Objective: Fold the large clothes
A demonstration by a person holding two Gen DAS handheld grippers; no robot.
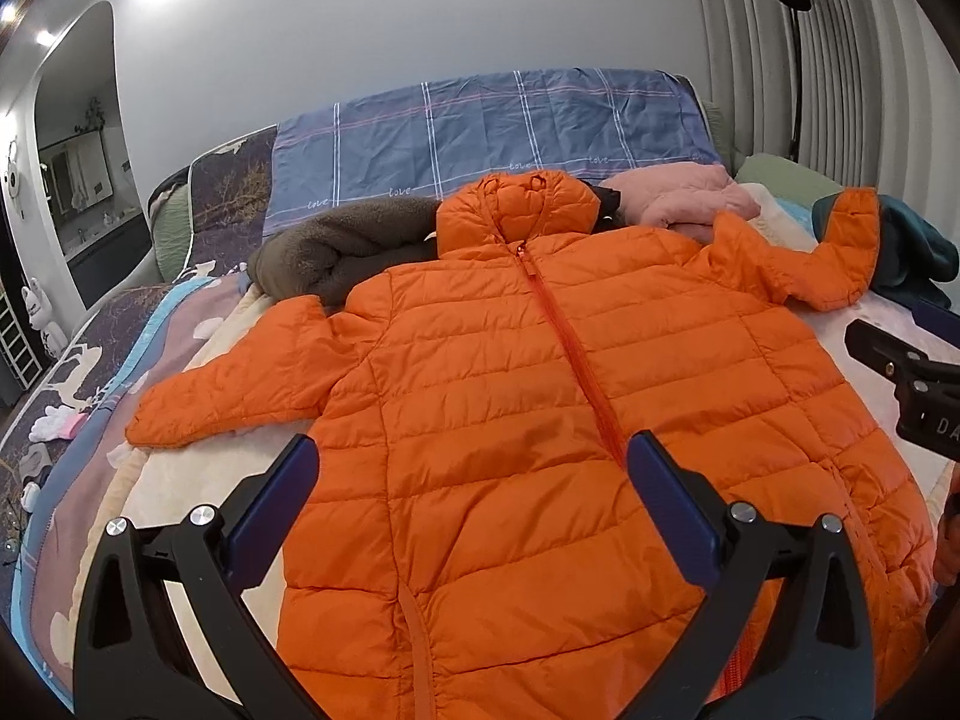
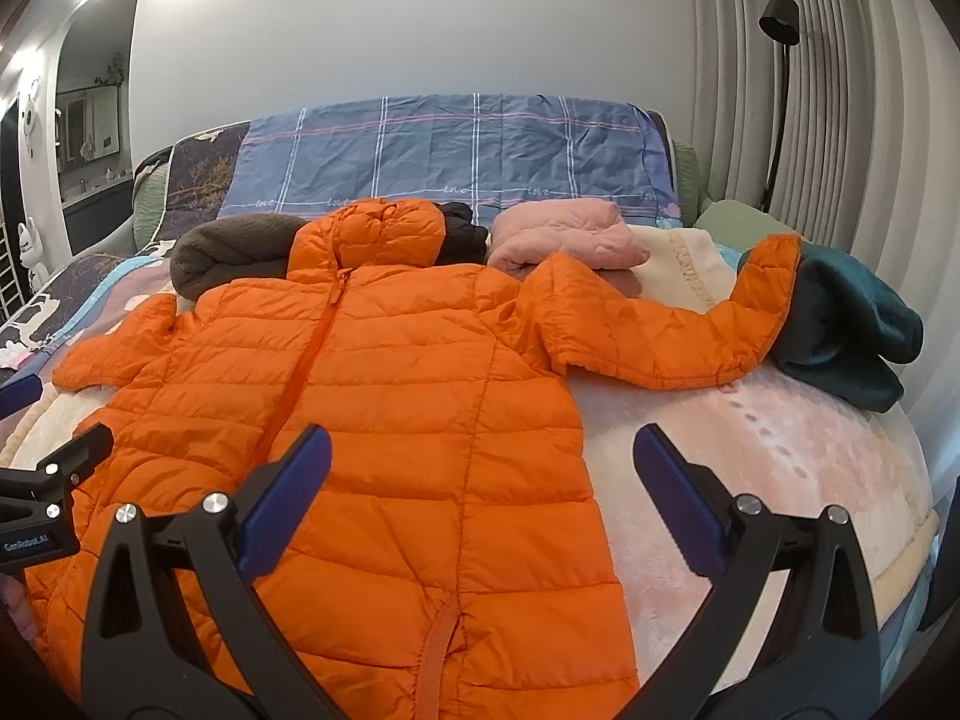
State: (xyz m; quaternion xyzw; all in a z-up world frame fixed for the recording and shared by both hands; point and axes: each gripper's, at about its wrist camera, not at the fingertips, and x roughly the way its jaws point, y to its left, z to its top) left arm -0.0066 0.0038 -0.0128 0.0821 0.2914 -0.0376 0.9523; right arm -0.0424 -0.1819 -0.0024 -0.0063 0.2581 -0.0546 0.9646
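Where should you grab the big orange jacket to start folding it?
Probably the cuff of the orange jacket, coming from the right with the open right gripper. That sleeve sticks far out, its end draped on the teal garment, so it folds in first.

Readable text, as I see it from both wrist cameras. The word "love" recurs in white script along a line on the blue plaid sheet (image 1: 492,126) (image 2: 456,150) at the head of the bed. In the right wrist view, the left gripper (image 2: 48,480) carries a label reading "GenRobot.AI". In the left wrist view, the right gripper (image 1: 912,384) shows only "DA", the rest cut off.
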